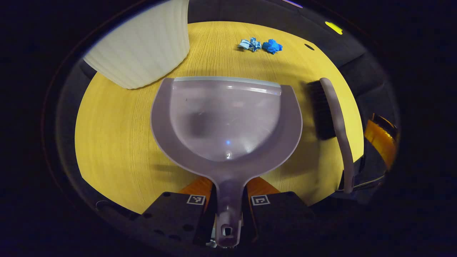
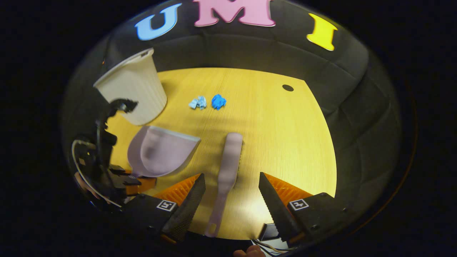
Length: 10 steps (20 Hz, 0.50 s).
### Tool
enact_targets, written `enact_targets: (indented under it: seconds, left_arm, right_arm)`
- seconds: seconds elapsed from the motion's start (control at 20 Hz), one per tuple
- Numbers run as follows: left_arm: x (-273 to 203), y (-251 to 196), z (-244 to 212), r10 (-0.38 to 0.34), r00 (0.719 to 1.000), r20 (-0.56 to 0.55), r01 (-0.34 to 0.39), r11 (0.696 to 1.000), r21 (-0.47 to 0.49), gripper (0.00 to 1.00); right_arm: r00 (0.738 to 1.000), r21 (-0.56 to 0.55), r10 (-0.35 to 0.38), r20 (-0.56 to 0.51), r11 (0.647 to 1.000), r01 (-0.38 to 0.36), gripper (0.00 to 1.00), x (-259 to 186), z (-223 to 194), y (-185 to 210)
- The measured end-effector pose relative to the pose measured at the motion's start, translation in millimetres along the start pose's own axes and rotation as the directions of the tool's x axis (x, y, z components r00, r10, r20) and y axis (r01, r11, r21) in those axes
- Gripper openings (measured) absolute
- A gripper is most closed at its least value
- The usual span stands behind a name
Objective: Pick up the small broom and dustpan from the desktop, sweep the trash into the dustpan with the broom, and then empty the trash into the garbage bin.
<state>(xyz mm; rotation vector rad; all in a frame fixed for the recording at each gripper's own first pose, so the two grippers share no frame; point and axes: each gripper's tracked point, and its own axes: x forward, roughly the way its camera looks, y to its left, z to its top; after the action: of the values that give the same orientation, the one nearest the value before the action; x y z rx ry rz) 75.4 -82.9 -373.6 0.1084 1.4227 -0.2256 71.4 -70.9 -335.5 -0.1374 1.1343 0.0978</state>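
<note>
Left gripper (image 1: 228,207) jaws clamped on one dustpan (image 1: 226,121) handle, near counter (image 1: 114,142) centre. Right gripper (image 2: 228,200) jaws wide, straddling one broom (image 2: 228,167). Two blue paper scraps (image 2: 209,102) far; one bin (image 2: 134,89) far left.

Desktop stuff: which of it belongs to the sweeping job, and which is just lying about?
Job:
dustpan, held by the left gripper
broom, between the right gripper's open fingers
two blue paper scraps
white bin

Lying about:
dark hole in the desktop
</note>
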Motion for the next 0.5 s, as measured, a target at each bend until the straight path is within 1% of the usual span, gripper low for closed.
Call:
enact_targets:
  seconds: [0.1,0.15,0.2,0.25,0.3,0.35,0.4,0.45,0.5]
  left_arm:
    - [-2.3,2.6,0.8,-0.022,0.999,0.03,0.022,1.0,0.005,0.31]
    - [-3.2,2.5,-0.4,-0.036,0.998,0.043,0.036,0.999,0.004,0.31]
    - [-4.9,2.4,-0.4,-0.046,0.997,0.056,0.046,0.999,0.005,0.3]
    - [-3.7,2.9,-0.9,-0.053,0.997,0.063,0.052,0.999,0.009,0.3]
    - [-3.4,2.6,-0.1,-0.06,0.996,0.069,0.06,0.998,0.014,0.31]
    - [-3.3,2.0,0.6,-0.069,0.995,0.074,0.068,0.998,0.016,0.3]
    - [-3.6,2.3,0.9,-0.078,0.994,0.076,0.076,0.997,0.02,0.3]
    - [-2.4,2.3,1.1,-0.084,0.993,0.078,0.083,0.996,0.023,0.3]
    - [-2.7,1.8,1.9,-0.09,0.993,0.077,0.088,0.996,0.025,0.3]
  right_arm:
    - [0.993,0.042,-0.021,-0.112,0.999,0.026,0.99,28.5,-18.1,3.8]
    - [0.984,0.064,-0.03,-0.177,0.997,0.042,1.0,39.4,-29.8,4.3]
    - [0.972,0.089,-0.022,-0.234,0.995,0.044,0.94,46.9,-40.6,8.5]
    - [0.959,0.102,-0.013,-0.282,0.994,0.043,1.0,54.6,-50.2,12.1]
    - [0.948,0.108,-0.01,-0.317,0.993,0.047,0.94,56.2,-55.4,12.6]
    - [0.945,0.087,-0.038,-0.323,0.994,0.07,1.0,58.2,-55.7,6.3]
    - [0.945,0.082,-0.057,-0.322,0.993,0.088,0.94,60.1,-53.7,1.8]
    - [0.942,0.089,-0.061,-0.329,0.991,0.096,1.0,63.5,-52.9,0.6]
    - [0.933,0.109,-0.052,-0.357,0.989,0.097,1.0,65.6,-56.8,1.5]
